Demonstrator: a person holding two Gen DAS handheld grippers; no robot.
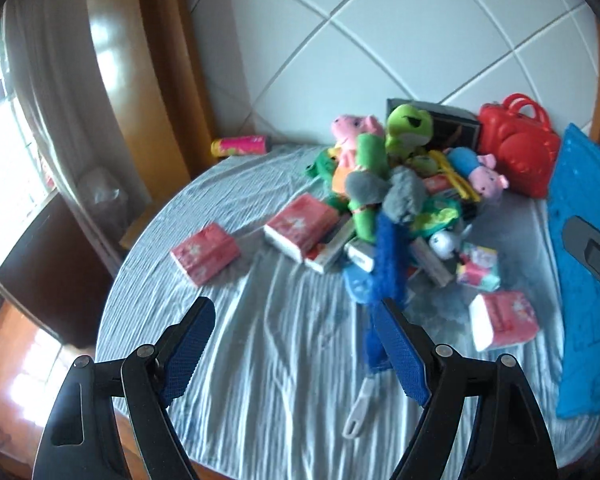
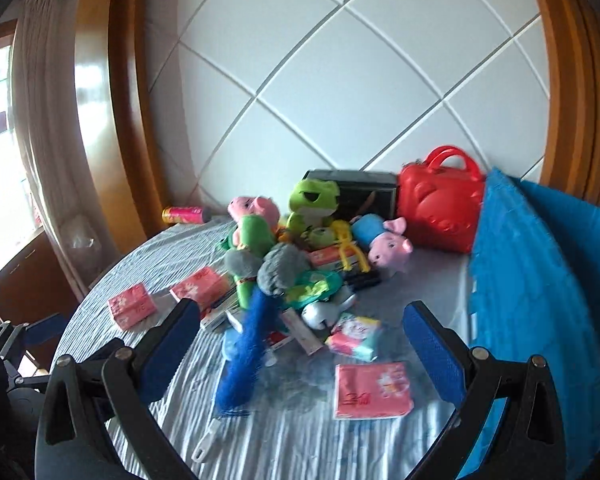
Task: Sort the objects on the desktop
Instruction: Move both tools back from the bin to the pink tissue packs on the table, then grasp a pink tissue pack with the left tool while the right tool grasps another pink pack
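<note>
A heap of objects sits on a round table with a light blue cloth (image 1: 284,344): a green frog plush (image 1: 410,126) (image 2: 312,204), pink pig plushes (image 1: 356,126) (image 2: 392,246), a grey plush (image 1: 404,196), small boxes and a blue fuzzy brush (image 1: 384,264) (image 2: 246,348) with a white handle. Red tissue packs (image 1: 206,258) (image 1: 300,226) (image 1: 504,320) (image 2: 372,390) lie around the heap. My left gripper (image 1: 300,328) is open and empty above the cloth, its right finger beside the brush. My right gripper (image 2: 302,326) is open and empty in front of the heap.
A red plastic case (image 1: 520,156) (image 2: 440,208) and a dark box (image 2: 360,192) stand at the back. A blue foam mat (image 1: 584,280) (image 2: 532,300) leans at the right. A pink can (image 1: 240,146) lies at the back left. A white tiled wall and wooden frame stand behind.
</note>
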